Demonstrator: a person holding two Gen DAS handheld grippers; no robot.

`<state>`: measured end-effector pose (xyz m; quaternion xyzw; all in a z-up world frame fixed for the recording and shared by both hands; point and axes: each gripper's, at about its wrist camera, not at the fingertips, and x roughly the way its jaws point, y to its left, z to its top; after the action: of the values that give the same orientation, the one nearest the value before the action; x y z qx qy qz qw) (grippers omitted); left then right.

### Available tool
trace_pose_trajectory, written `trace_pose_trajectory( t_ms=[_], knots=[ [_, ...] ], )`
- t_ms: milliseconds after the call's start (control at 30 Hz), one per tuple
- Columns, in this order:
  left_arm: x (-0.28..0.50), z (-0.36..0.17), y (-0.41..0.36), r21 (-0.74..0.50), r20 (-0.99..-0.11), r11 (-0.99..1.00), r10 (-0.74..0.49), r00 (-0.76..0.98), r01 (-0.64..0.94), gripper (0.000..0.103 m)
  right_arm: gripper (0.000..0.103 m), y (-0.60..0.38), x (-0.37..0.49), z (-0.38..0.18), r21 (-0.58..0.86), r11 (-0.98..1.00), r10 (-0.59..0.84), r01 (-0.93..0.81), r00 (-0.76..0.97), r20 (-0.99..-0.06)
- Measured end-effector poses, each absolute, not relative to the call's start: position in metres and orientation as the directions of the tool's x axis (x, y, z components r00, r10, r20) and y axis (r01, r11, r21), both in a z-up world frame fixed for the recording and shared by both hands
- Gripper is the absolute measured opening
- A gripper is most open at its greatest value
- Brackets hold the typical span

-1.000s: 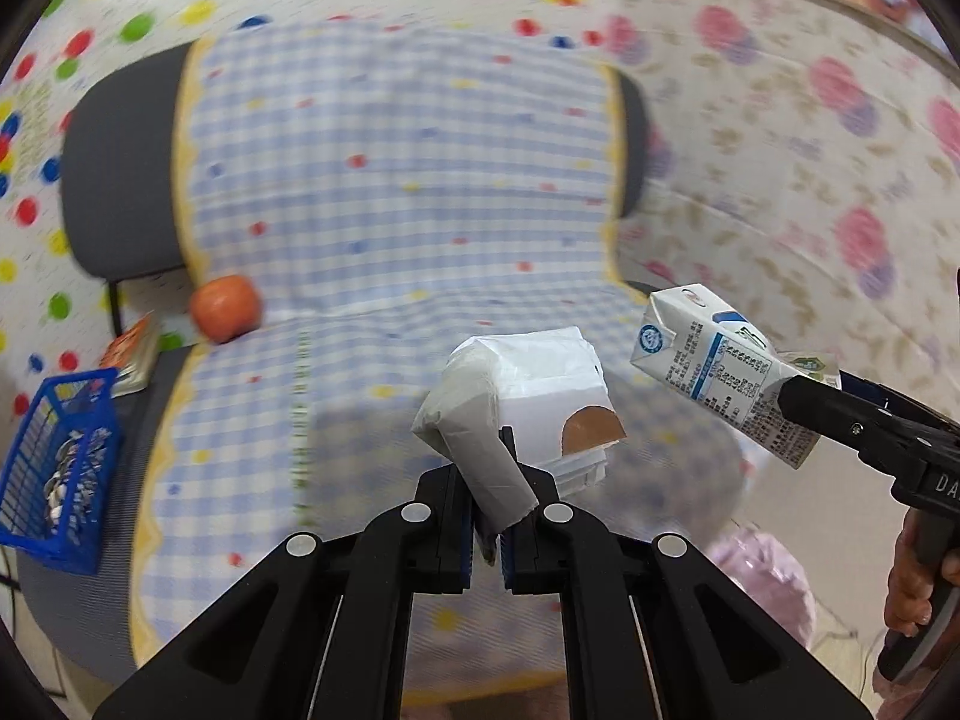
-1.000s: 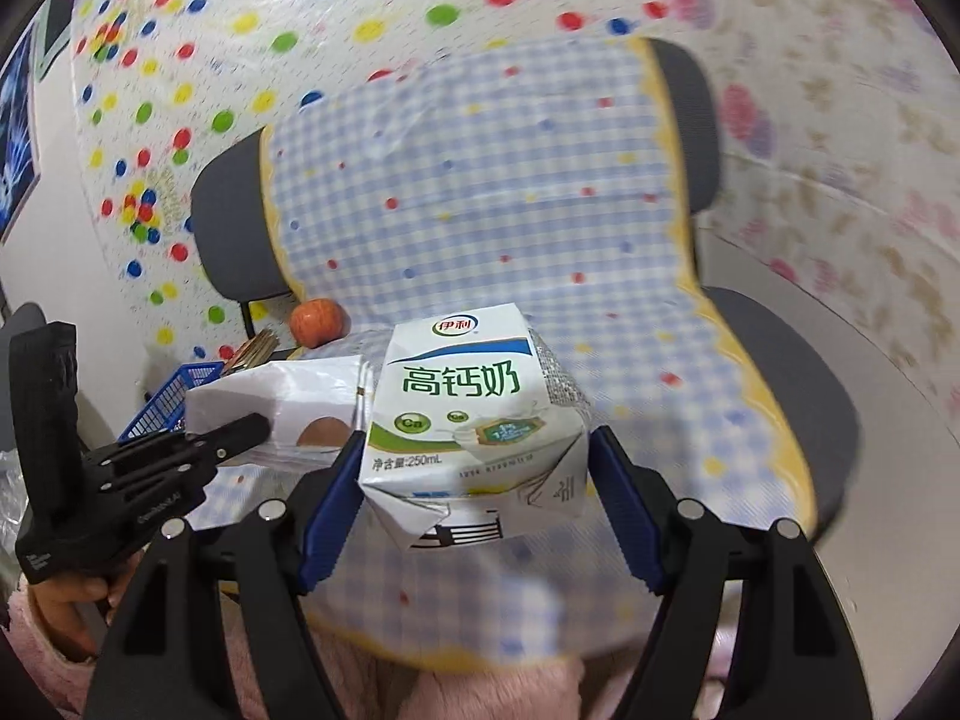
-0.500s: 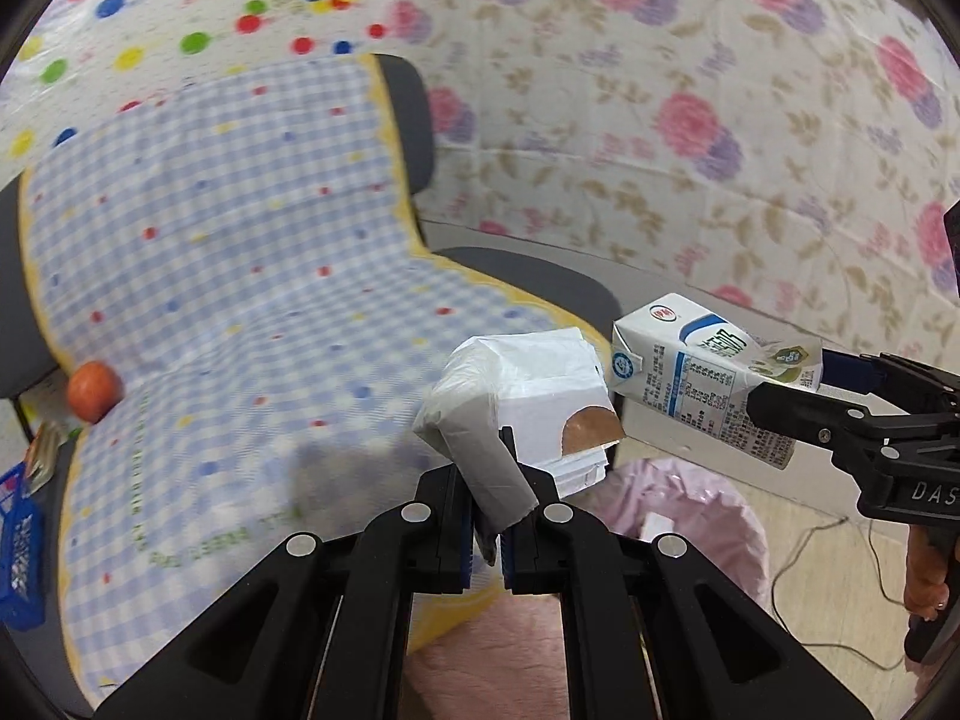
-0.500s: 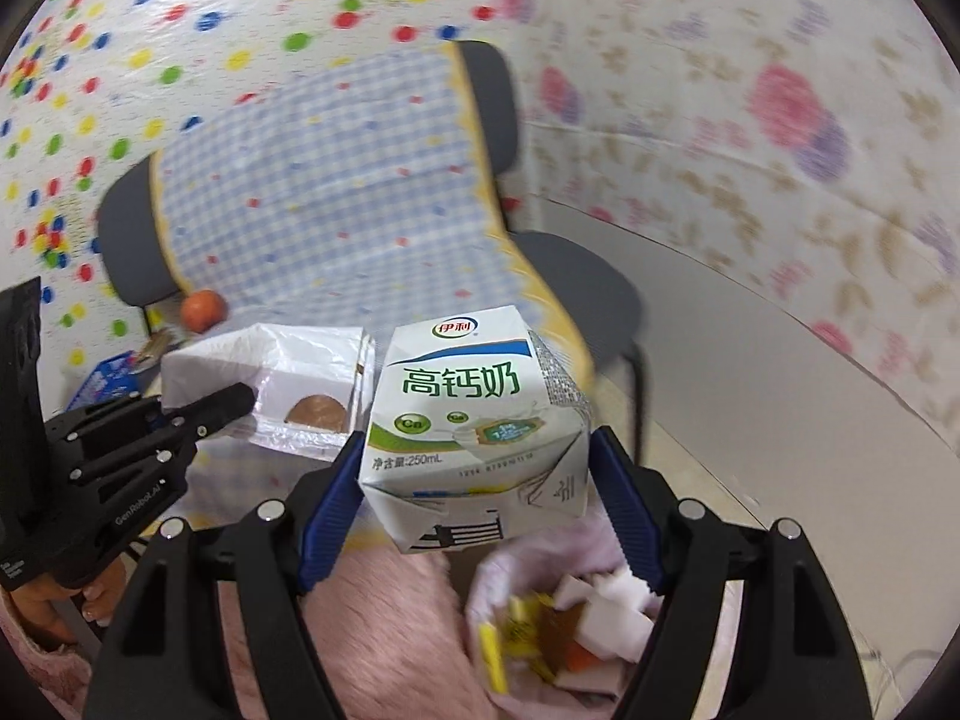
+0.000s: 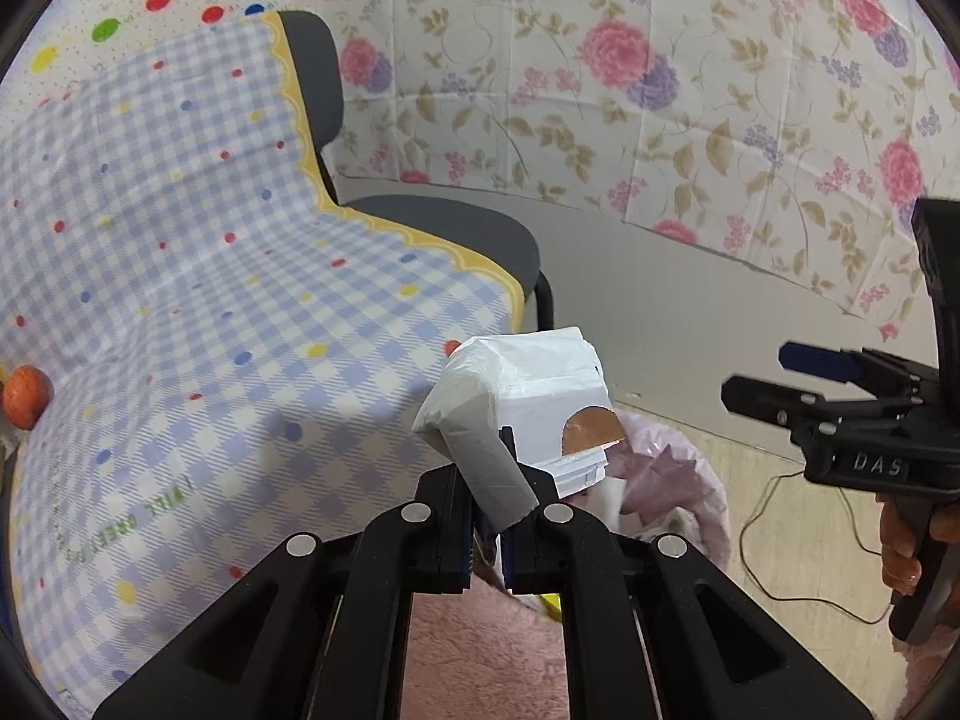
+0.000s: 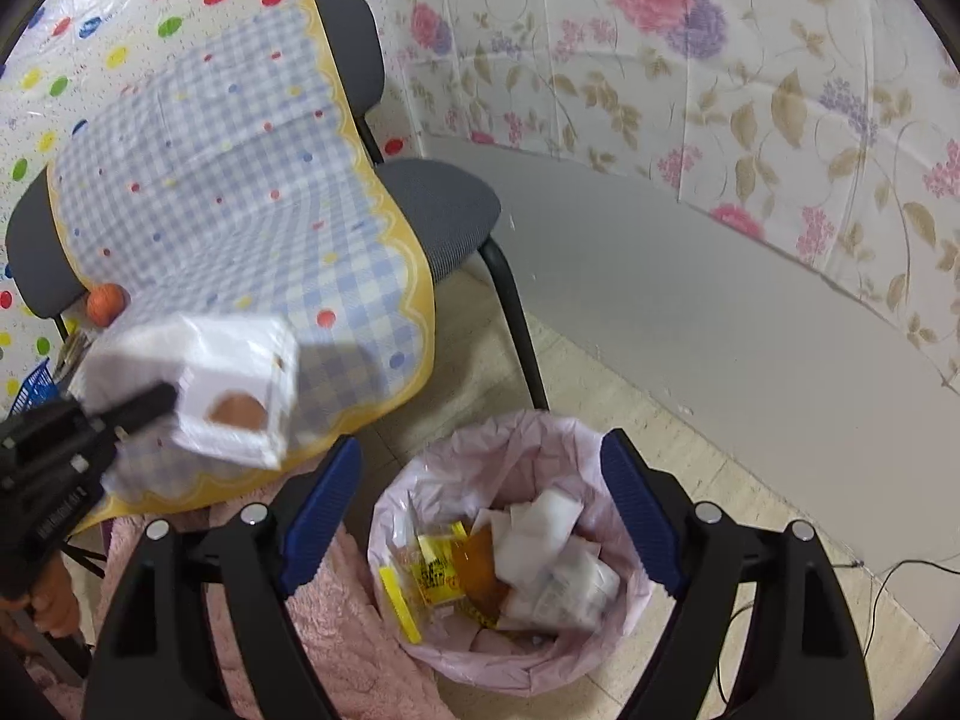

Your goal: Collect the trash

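Left gripper [image 5: 487, 531] sat at the bottom centre of the left wrist view, jaws pinched tight on the grey-white flap of a white bag [image 5: 528, 408] that stood up just above the fingers; a brown round patch showed through the bag's right face. In the right wrist view the same bag [image 6: 231, 387] appeared at centre left, blurred, held off the end of the left gripper [image 6: 144, 405], in front of the cloth edge. Right gripper [image 6: 480, 510] occupied the bottom of its own view, blue-padded jaws wide apart and still opening, nothing between the pads. Directly below and between them stood the bin [image 6: 594, 438], lined with pink plastic and holding white papers, yellow wrappers and an orange-brown packet. In the left wrist view the bin [image 5: 702, 480] showed only partly, lower right of centre, behind the bag. The right gripper [image 5: 780, 384] entered that view from the right edge, a hand [image 5: 906, 534] on its handle at lower right. A chair [image 6: 444, 204] with a grey seat stood at upper left to centre, draped with a blue checked cloth [image 6: 240, 192] with a yellow scalloped border. An orange ball [image 6: 107, 303] lay at the cloth's left edge. A blue basket [image 6: 33, 387] showed at far left, mostly cut off. Floral sheeting [image 6: 720, 60] covered the wall at upper right; dotted sheeting [image 6: 120, 18] filled the upper left. Pink fleece [image 6: 360, 630] lay along the bottom, beside the bin.
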<state>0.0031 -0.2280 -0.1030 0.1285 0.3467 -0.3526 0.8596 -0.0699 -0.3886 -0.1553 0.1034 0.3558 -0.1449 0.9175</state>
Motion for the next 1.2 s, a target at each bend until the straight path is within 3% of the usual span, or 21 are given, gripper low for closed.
trace_pose_trajectory(
  t_ms=[567, 633, 667, 700, 833, 900, 1100, 1200],
  knots=[
    [-0.007, -0.121, -0.299, -0.046, -0.722, 0.592, -0.576, 0.383, 0.804, 0.013, 0.081, -0.419, -0.086, -0.139, 0.157, 0.91, -0.213, 0.384, 0.757, -0.618],
    [-0.006, -0.123, -0.308, -0.073, -0.724, 0.572, -0.594, 0.351, 0.817, 0.038, 0.081, -0.424, -0.09, -0.138, 0.163, 0.904, -0.221, 0.396, 0.758, -0.614],
    [-0.006, -0.123, -0.311, -0.08, -0.722, 0.566, -0.6, 0.344, 0.82, 0.062, 0.081, -0.426, -0.092, -0.137, 0.165, 0.901, -0.225, 0.4, 0.758, -0.612],
    [-0.007, -0.123, -0.312, -0.078, -0.719, 0.569, -0.601, 0.349, 0.819, 0.075, 0.081, -0.428, -0.094, -0.136, 0.166, 0.899, -0.23, 0.406, 0.758, -0.61],
    [-0.007, -0.125, -0.307, -0.054, -0.721, 0.595, -0.579, 0.381, 0.802, 0.076, 0.082, -0.432, -0.099, -0.136, 0.169, 0.893, -0.238, 0.416, 0.757, -0.609],
    [-0.005, -0.124, -0.296, -0.047, -0.72, 0.625, -0.562, 0.408, 0.779, 0.087, 0.082, -0.43, -0.098, -0.135, 0.171, 0.895, -0.233, 0.413, 0.757, -0.611],
    [-0.002, -0.112, -0.249, -0.026, -0.704, 0.72, -0.506, 0.498, 0.694, 0.09, 0.096, -0.412, -0.093, -0.127, 0.15, 0.913, -0.22, 0.379, 0.768, -0.601],
    [0.0, -0.105, -0.23, -0.022, -0.692, 0.755, -0.485, 0.535, 0.655, 0.09, 0.097, -0.394, -0.085, -0.121, 0.122, 0.927, -0.219, 0.355, 0.775, -0.592]
  ],
)
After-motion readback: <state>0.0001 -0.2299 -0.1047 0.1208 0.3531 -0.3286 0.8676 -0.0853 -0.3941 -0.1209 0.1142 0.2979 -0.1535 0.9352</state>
